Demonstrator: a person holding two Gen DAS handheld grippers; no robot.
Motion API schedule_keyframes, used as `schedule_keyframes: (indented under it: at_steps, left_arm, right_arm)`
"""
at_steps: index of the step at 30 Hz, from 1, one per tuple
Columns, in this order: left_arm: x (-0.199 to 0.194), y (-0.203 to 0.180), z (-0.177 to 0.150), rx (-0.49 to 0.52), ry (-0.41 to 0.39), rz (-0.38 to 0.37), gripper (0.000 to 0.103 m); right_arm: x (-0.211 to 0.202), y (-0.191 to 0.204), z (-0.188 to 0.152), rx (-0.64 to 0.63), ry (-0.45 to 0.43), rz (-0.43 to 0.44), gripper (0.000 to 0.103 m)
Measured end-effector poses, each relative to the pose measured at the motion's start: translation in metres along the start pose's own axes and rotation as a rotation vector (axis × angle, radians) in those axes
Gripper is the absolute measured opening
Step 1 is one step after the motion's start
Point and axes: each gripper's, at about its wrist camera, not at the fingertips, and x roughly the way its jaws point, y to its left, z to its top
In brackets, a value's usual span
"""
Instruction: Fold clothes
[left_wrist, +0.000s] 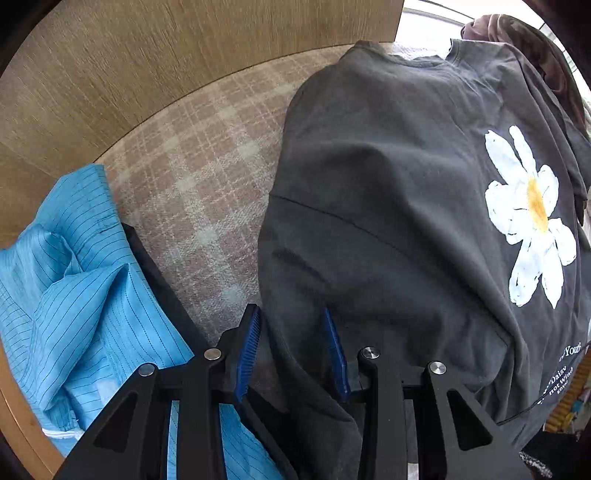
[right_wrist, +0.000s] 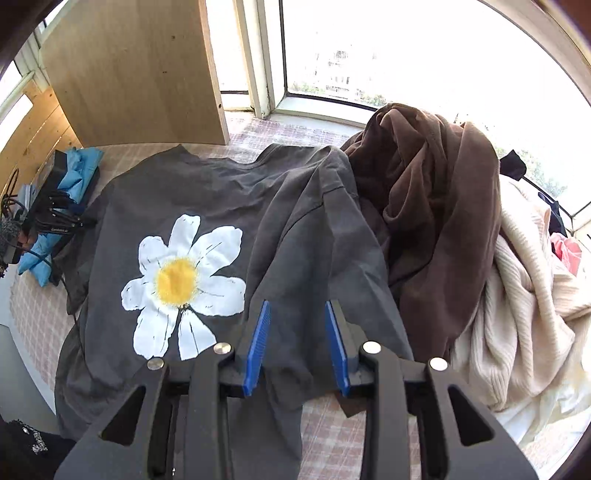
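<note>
Dark grey T-shirt with a white daisy print lies spread, print up, on a checked cloth that covers the work surface, its neckline toward the far side by a wooden panel. White lettering sits on the near right part of the shirt in the left wrist view.

The left gripper hovers at the shirt's left edge with its blue-padded jaws well apart; grey fabric lies between and under them, but the pads do not press on it, so it grips nothing. Just left of it a light blue pinstriped garment lies crumpled over something dark, near the left rim of the surface.

The right gripper is low over the shirt's right side, where a sleeve is bunched into ridges. Its jaws are also spread wide, with cloth beneath the gap and nothing pinched.

To the right of the shirt, a brown garment is heaped up, touching and partly overlapping the shirt's right shoulder. Beyond it to the right lies a cream ribbed knit, with something pink at the far right. Bright windows fill the far side.
</note>
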Motion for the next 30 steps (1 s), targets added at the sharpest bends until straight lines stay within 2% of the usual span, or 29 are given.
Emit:
schedule_keyframes:
  at_steps: [1, 3, 4, 7, 9, 11, 12, 13, 14, 16, 19, 21, 25, 27, 29, 30]
  left_arm:
    - [0.000, 0.001, -0.001, -0.008, 0.000, -0.008, 0.034]
    - [-0.002, 0.000, -0.002, -0.006, -0.001, -0.008, 0.023]
    - [-0.003, -0.002, -0.003, 0.002, -0.003, 0.000, 0.007]
    - [-0.006, -0.008, -0.005, 0.007, -0.004, 0.030, 0.003]
    - [-0.010, -0.014, -0.006, 0.016, -0.010, 0.053, 0.002]
    - [-0.017, -0.020, -0.007, 0.037, -0.016, 0.087, 0.002]
    - [-0.021, -0.022, -0.007, 0.045, -0.020, 0.105, 0.002]
    - [-0.027, -0.023, -0.007, 0.050, -0.026, 0.126, 0.002]
    - [-0.034, -0.023, -0.006, 0.055, -0.031, 0.153, 0.002]
    - [-0.050, -0.022, -0.004, 0.061, -0.044, 0.211, 0.002]
    - [-0.070, -0.017, 0.005, 0.084, -0.054, 0.326, 0.002]
    - [-0.074, -0.003, 0.020, 0.081, -0.050, 0.353, 0.002]
    - [-0.051, 0.007, 0.033, 0.090, 0.009, 0.383, 0.006]
    - [-0.039, 0.011, 0.032, 0.086, 0.043, 0.397, 0.011]
    - [-0.029, 0.014, 0.030, 0.082, 0.071, 0.408, 0.012]
    - [-0.030, 0.015, 0.030, 0.081, 0.069, 0.402, 0.013]
  right_arm:
    - [0.011, -0.004, 0.012, -0.007, 0.008, -0.022, 0.032]
    - [0.033, -0.012, 0.034, -0.018, 0.023, -0.046, 0.032]
    - [0.043, -0.015, 0.042, -0.022, 0.035, -0.039, 0.032]
    - [0.072, -0.021, 0.054, -0.054, 0.135, -0.016, 0.037]
    - [0.087, -0.022, 0.054, -0.090, 0.183, -0.043, 0.036]
    - [0.088, -0.023, 0.053, -0.117, 0.188, -0.043, 0.029]
    - [0.086, -0.023, 0.053, -0.131, 0.183, -0.035, 0.009]
    - [0.081, -0.025, 0.054, -0.140, 0.178, -0.030, 0.005]
    - [0.076, -0.026, 0.056, -0.148, 0.165, -0.032, 0.005]
    - [0.062, -0.029, 0.062, -0.177, 0.121, -0.100, 0.004]
    - [0.047, -0.037, 0.075, -0.205, 0.064, -0.284, 0.002]
    - [0.043, -0.048, 0.086, -0.189, 0.041, -0.406, 0.002]
    - [0.059, -0.052, 0.090, -0.210, 0.058, -0.471, 0.002]
    - [0.050, -0.047, 0.088, -0.192, 0.035, -0.372, 0.003]
    - [0.040, -0.042, 0.087, -0.169, 0.010, -0.262, 0.010]
    - [0.035, -0.039, 0.086, -0.168, 0.004, -0.191, 0.024]
